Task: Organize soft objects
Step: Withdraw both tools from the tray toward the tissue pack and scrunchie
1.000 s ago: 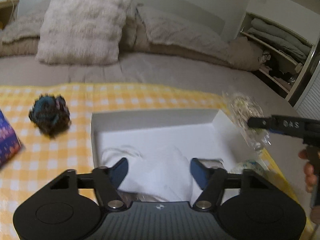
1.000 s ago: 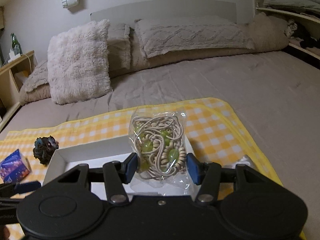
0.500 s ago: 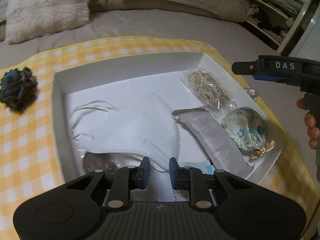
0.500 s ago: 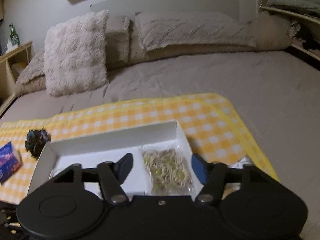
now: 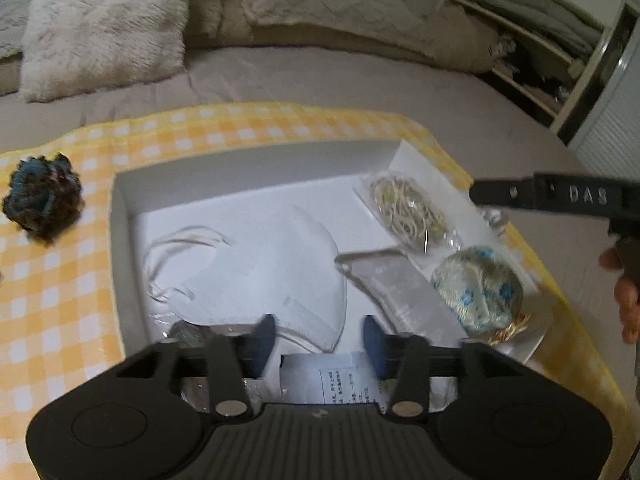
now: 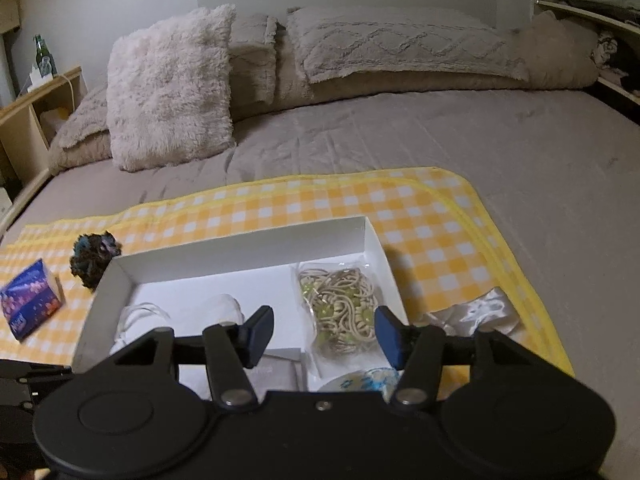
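A white box lies on a yellow checked cloth on the bed. In it lie a white face mask, a clear bag of beige cords, a grey packet and a blue-flowered pouch. My left gripper is open and empty over the box's near edge. My right gripper is open and empty just above the cord bag; it shows from the side in the left wrist view.
A dark blue-brown scrunchie and a purple tissue pack lie on the cloth left of the box. A white satin item lies right of it. Pillows line the headboard; shelves stand at right.
My right gripper opened and let the cord bag fall into the box's right side, then drew back a little. My left gripper shut briefly and is open again above the box.
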A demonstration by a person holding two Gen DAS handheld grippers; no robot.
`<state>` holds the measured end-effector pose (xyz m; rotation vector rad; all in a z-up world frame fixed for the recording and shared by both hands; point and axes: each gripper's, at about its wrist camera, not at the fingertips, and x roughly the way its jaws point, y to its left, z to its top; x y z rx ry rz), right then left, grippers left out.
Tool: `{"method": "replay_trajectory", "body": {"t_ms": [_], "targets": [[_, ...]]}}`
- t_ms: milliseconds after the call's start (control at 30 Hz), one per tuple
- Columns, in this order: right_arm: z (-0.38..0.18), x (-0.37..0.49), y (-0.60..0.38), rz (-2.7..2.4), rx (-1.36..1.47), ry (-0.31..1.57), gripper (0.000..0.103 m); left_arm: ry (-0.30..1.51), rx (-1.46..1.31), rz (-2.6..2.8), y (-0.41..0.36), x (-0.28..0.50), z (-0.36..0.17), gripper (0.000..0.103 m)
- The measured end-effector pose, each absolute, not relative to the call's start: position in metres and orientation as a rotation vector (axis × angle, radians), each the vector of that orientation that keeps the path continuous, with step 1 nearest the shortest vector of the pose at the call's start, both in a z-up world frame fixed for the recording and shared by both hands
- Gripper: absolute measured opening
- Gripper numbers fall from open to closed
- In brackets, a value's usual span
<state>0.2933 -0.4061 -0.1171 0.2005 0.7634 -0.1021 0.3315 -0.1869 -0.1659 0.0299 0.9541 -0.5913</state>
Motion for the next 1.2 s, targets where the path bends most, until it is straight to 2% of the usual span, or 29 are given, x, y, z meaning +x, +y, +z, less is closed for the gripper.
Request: {"method": "replay_trajectory", "body": {"t_ms": [133, 400, 533, 967, 1067, 1200], "targets": [[-0.107, 0.282, -0.401, -0.086, 0.195, 0.741, 0.06, 0.92, 0.014, -0.576, -0.182, 0.326, -0.15, 0.063], [-0.086, 0.254, -0.391, -0.06, 0.193, 0.702, 0.062, 0.855, -0.003, -0.535, -0.167, 0.309, -0.119, 0.071], [-0.073, 0.237, -0.386, -0.044, 0.185, 0.678, 0.066, 0.821, -0.006, -0.524, -0.161, 0.296, -0.104, 0.079], [-0.046, 0.188, -0.367, -0.014, 0.151, 0.627, 0.075, 0.731, 0.002, -0.472, -0.147, 0.259, -0.069, 0.094], [-0.046, 0.182, -0.362, -0.043, 0.121, 0.622, 0.085, 0.716, 0.007, -0.455, -0.145, 0.252, -0.064, 0.102], [-0.048, 0.176, -0.358, -0.062, 0.097, 0.626, 0.094, 0.707, 0.0, -0.44, -0.142, 0.245, -0.061, 0.103]]}}
